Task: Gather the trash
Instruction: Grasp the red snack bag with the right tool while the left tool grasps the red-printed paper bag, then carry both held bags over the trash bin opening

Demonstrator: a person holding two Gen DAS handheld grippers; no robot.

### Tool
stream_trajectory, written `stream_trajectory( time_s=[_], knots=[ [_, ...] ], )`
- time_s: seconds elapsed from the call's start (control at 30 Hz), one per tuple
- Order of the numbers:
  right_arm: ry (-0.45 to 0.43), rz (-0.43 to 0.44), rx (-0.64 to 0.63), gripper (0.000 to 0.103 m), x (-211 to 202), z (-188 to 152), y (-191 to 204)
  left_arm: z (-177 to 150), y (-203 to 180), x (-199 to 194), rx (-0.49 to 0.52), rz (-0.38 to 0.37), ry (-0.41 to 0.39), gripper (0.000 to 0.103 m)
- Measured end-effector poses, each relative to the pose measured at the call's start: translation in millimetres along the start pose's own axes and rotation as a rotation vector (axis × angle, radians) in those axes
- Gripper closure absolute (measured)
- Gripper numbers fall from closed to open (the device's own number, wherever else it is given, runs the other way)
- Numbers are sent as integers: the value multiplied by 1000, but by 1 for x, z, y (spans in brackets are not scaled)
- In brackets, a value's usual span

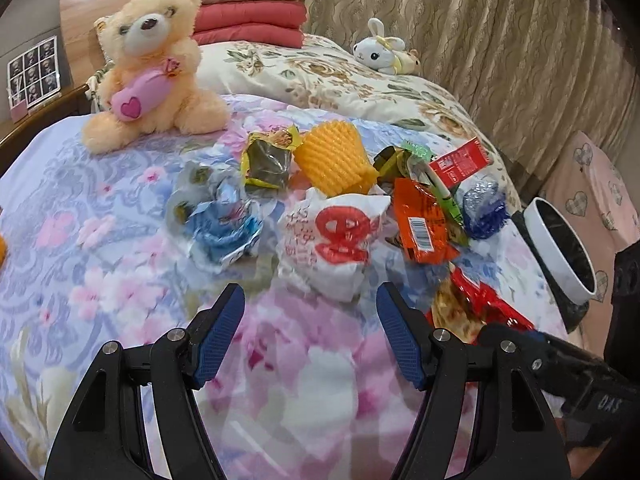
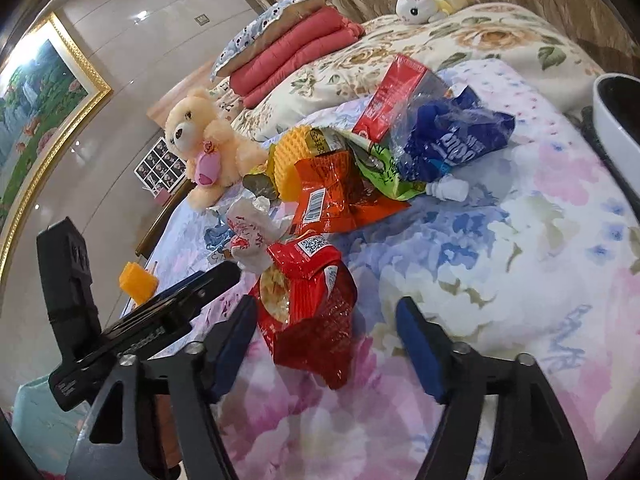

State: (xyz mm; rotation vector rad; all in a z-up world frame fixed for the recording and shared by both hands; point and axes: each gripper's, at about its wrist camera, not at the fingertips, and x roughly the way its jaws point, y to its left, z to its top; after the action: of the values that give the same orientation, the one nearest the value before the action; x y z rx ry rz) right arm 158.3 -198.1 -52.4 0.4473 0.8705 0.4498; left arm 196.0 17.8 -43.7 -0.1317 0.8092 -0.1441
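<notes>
Red foil shows between our right tongs: a crinkled snack bag lies on the floral bedspread, its lower end within the half-open jaws, pads apart from it on both sides. Our left tongs stand wide and empty, just short of a white printed bag. Behind lie an orange wrapper, blue bag, yellow foam net and a red carton. A white-rimmed bin stands right; a teddy sits further back.
</notes>
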Motion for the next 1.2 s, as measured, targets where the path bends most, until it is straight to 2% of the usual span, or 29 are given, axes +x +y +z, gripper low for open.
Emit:
stream_trajectory(
  time_s=[0.03,0.07,0.1,0.13,0.17,0.2,0.33,0.43,0.7,0.93,1.2],
  knots=[
    [7,4,4,42,3,1,-1,3,0,3,0,-2,3,34],
    [13,9,7,51,6,1,-1,5,-2,7,4,-3,5,35],
    [22,15,11,64,9,1,-2,6,-4,10,11,-2,7,46],
    [31,25,16,70,12,1,-3,7,-6,15,18,-3,16,54],
    [37,42,22,79,13,1,-4,7,-7,19,21,-10,32,72],
    [37,50,21,83,13,0,-4,7,-7,22,21,-12,42,81],
    [27,65,13,90,5,0,-5,3,-9,19,24,-20,30,87],
    [11,62,16,91,-5,0,-8,-2,-8,12,15,-29,27,97],
    [-38,35,43,92,-36,-3,-28,-24,-16,-13,-8,-66,26,99],
    [-89,6,74,92,-64,-3,-45,-33,-42,-32,39,-102,7,99],
    [-141,-30,101,92,-90,-2,-65,-42,-83,-39,105,-165,25,99]
  ],
)
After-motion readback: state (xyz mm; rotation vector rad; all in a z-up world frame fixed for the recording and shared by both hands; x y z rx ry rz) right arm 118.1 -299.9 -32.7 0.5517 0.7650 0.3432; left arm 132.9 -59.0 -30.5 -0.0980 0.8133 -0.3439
